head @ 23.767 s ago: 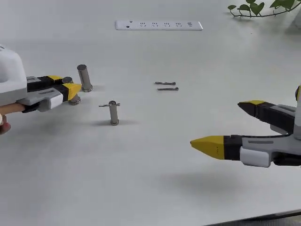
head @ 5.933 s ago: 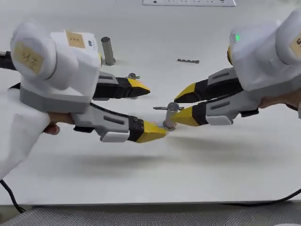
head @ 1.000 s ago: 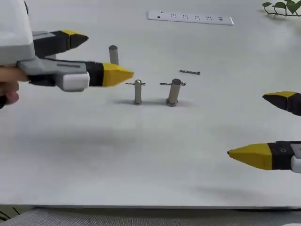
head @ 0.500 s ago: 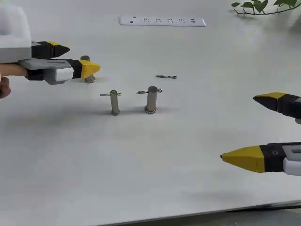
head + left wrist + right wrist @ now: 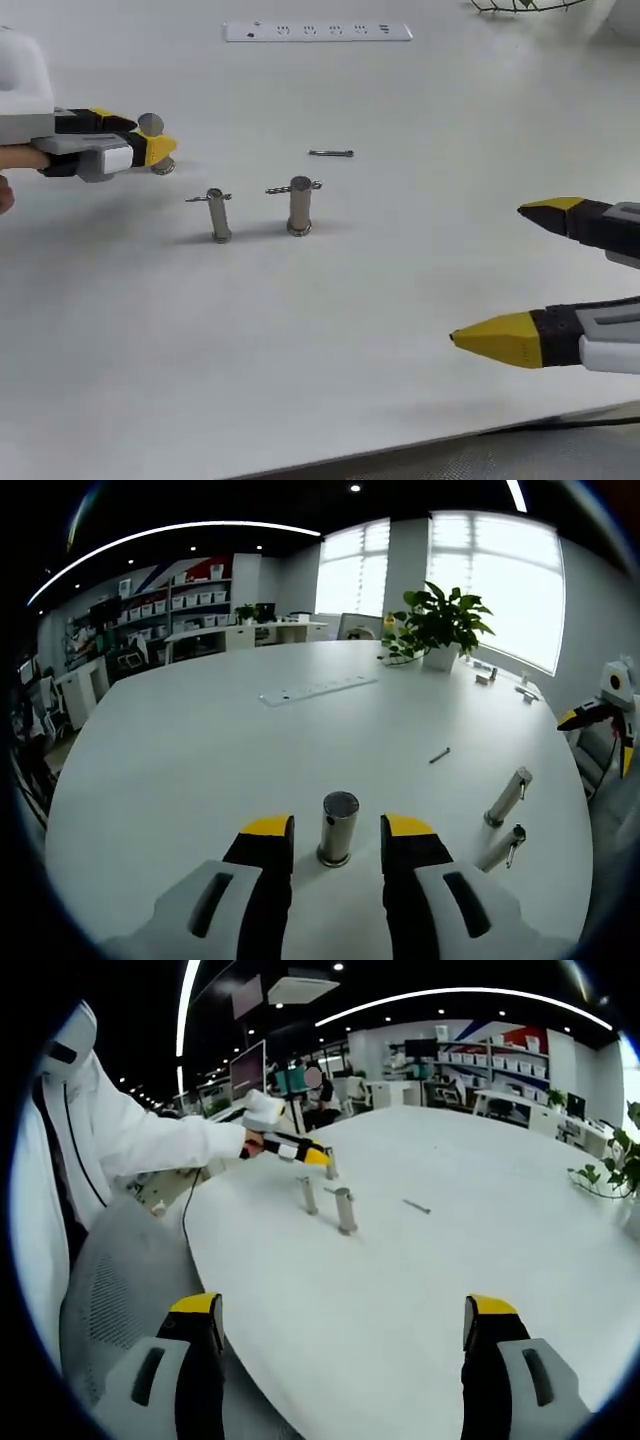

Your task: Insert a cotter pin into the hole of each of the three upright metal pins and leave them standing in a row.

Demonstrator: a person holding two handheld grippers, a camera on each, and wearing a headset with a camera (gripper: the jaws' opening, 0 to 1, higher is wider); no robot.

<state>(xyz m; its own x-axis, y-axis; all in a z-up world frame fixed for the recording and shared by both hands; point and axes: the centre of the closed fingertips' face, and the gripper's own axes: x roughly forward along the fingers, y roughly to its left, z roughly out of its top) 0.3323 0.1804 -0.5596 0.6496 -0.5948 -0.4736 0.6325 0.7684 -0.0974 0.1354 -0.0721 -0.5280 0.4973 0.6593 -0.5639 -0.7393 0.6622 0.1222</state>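
Note:
Two upright metal pins (image 5: 218, 216) (image 5: 300, 206) stand side by side mid-table, each with a cotter pin through its top. A third, bare pin (image 5: 152, 126) stands farther left; in the left gripper view this pin (image 5: 337, 828) sits between the jaws of my open left gripper (image 5: 337, 832), with a small gap on each side. In the head view the left gripper (image 5: 137, 131) comes in from the left edge. A loose cotter pin (image 5: 331, 153) lies behind the fitted pins. My right gripper (image 5: 487, 275) hovers wide open at the near right, holding nothing.
A white power strip (image 5: 318, 32) lies at the far edge, with plant leaves (image 5: 520, 5) at the back right. The table's front edge (image 5: 420, 450) runs below the right gripper. A person's white sleeve (image 5: 150, 1140) reaches in behind the left gripper.
The left gripper has drawn back to the left from the two fitted pins and now straddles the bare pin. The right gripper stays open at the near right. The head camera has shifted.

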